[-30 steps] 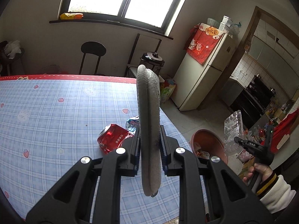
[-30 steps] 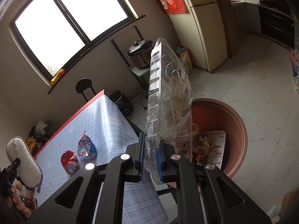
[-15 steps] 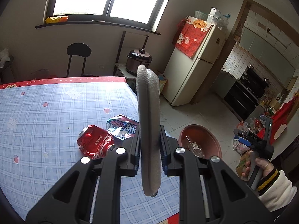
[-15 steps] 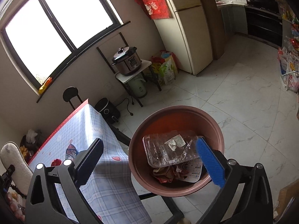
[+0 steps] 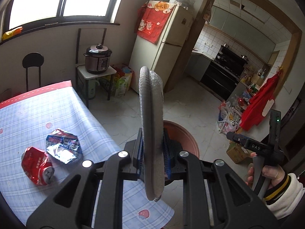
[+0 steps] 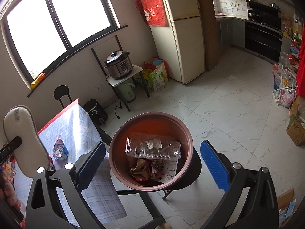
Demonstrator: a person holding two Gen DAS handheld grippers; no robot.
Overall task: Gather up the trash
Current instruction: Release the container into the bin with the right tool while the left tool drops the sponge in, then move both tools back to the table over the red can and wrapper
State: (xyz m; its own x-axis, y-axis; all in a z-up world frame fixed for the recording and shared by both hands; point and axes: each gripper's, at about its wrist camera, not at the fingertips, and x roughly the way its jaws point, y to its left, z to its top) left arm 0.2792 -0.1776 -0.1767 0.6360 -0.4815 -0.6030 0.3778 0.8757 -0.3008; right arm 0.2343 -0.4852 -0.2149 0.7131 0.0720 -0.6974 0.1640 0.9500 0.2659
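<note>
My left gripper [image 5: 153, 152] is shut on a grey shoe insole [image 5: 151, 118], held upright on edge near the table's right edge; the insole also shows in the right wrist view [image 6: 24, 139]. My right gripper [image 6: 152, 162] is open and empty above the brown basin [image 6: 187, 133], which stands on a black stool and holds a clear plastic tray [image 6: 152, 147] on crumpled wrappers. The basin rim [image 5: 186, 135] shows behind the insole. A crushed red can [image 5: 37, 165] and a blue-silver snack wrapper [image 5: 63, 146] lie on the checked tablecloth [image 5: 38, 110].
A rice cooker [image 6: 119, 64] sits on a small stand by the wall, with a black chair [image 6: 62, 94] and an air fryer [image 6: 95, 111] beside the table. A fridge [image 6: 183, 34] stands further right. Bags and boxes [image 6: 286, 89] line the right wall.
My right gripper opened and dropped the clear plastic tray into the basin, where it now lies. My left gripper has swung right with the insole, towards the table edge and the basin.
</note>
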